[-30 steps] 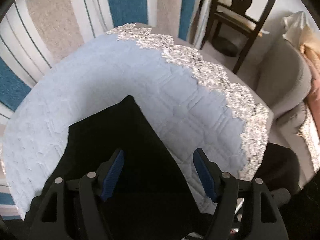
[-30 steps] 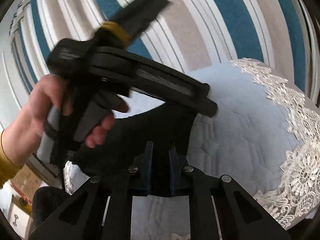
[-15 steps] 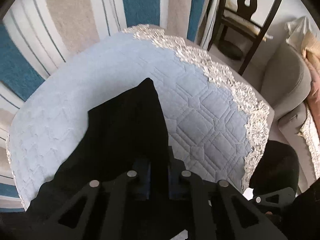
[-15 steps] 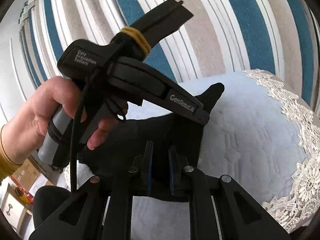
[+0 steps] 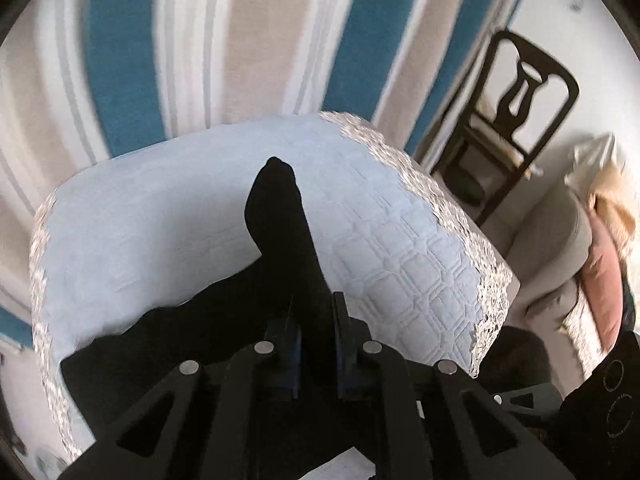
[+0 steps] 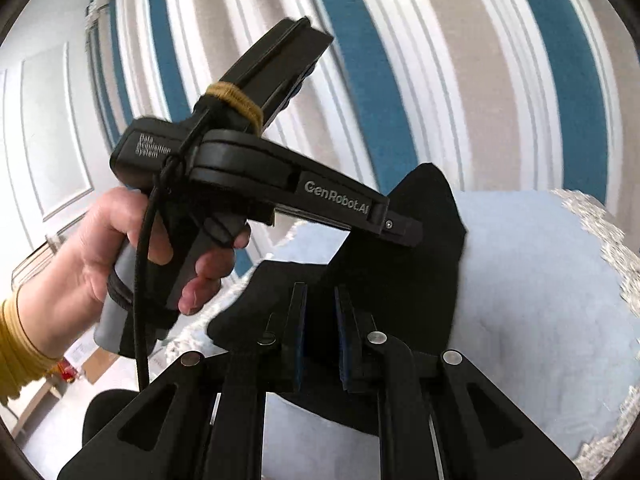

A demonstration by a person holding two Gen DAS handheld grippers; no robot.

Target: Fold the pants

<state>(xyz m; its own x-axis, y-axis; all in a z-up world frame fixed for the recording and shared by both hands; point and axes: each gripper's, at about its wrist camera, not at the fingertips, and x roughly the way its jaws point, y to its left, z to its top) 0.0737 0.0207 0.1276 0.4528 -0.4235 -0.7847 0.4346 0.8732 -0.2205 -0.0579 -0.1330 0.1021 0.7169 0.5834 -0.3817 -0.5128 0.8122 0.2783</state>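
Left wrist view: left gripper has its jaws pressed together, pinching a fold of the black pants. Fabric runs from the pads up and away, ending in a narrow rounded tip over the far half of the light blue quilted cover. More of the pants spreads low to the left, draped over the cover's near-left part. The cover has a lace trim along its right edge. Striped rug lies beyond it, blue, beige and white bands. Dark wooden chair at far right, grey sofa with a pink cushion right of the cover. Frame is a bit motion-blurred. Right wrist view: right gripper also closed on the pants, cloth clamped between the blue pads, a raised panel of fabric standing up ahead of the jaws and peaking at the far end. The other handheld tool crosses the upper left, tip touching the same cloth, held by a hand with a mustard-yellow sleeve cuff. Blue cover sits to the right, striped rug behind.
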